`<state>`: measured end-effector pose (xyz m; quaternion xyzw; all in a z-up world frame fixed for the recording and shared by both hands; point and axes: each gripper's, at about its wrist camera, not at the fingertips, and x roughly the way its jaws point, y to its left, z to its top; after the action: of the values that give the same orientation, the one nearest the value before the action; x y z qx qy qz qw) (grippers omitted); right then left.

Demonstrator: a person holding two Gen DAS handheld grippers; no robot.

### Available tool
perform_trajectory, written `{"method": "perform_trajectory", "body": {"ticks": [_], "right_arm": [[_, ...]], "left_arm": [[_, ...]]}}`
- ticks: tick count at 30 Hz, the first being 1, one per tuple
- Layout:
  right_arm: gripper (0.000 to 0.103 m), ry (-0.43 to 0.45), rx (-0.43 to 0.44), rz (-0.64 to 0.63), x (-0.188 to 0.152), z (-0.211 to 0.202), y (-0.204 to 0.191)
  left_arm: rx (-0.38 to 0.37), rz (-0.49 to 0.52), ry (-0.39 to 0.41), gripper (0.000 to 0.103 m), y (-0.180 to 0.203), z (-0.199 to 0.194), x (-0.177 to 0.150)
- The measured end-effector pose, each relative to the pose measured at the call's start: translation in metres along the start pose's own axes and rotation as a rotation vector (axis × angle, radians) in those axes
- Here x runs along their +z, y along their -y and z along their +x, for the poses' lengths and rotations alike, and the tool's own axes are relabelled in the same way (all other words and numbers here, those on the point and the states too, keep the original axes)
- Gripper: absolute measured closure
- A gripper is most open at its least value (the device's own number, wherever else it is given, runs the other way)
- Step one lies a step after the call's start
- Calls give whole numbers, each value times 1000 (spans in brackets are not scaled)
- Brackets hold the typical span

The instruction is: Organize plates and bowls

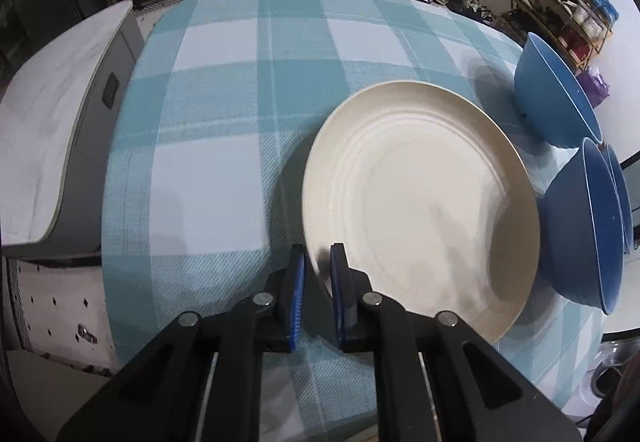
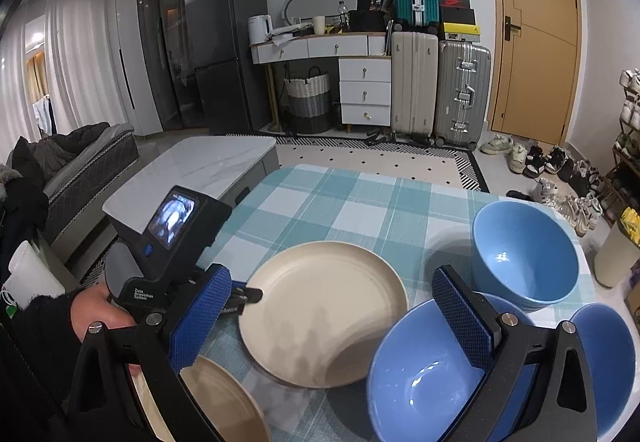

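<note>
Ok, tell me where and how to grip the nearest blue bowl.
Grip the nearest blue bowl by its thin rim, one finger inside, one outside, coming from above. It sits upright and open, its body probably too wide for the open right gripper.

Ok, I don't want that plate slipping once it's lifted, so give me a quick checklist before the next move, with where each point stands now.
1. Left gripper shut on the cream plate rim: ok.
2. Bite depth on the rim: only at the fingertips, not ok.
3. Right gripper open and empty: ok.
4. Tablecloth left of the plate bare for a set-down: ok.
5. Blue bowls clear of the plate: not ok, the nearest bowl sits at its edge.
6. Second plate clear of the lift path: cannot tell.
</note>
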<state>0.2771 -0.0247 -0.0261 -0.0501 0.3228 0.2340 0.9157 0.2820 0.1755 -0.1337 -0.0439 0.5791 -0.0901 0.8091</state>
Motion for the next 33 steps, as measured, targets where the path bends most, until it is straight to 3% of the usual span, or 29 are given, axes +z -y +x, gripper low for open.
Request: {"method": "perform_trajectory", "body": {"ticks": [7, 16, 26, 27, 30, 33], "right_arm": [[1, -45, 66, 12, 0, 9, -7], [1, -184, 295, 183, -5, 41, -11], [1, -238, 230, 115, -3, 80, -34], [4, -241, 205, 98, -4, 85, -35], [32, -330, 146, 53, -10, 113, -41], [35, -381, 160, 97, -19, 131, -37]], "left_arm": [[54, -12, 14, 93, -19, -13, -12], [78, -93, 23, 93, -61, -27, -32], [113, -131, 41, 92, -86, -38, -49], [110, -130, 43, 92, -86, -37, -49], [92, -132, 36, 92, -86, -36, -51], [80, -136, 37, 92, -87, -34, -52]]}}
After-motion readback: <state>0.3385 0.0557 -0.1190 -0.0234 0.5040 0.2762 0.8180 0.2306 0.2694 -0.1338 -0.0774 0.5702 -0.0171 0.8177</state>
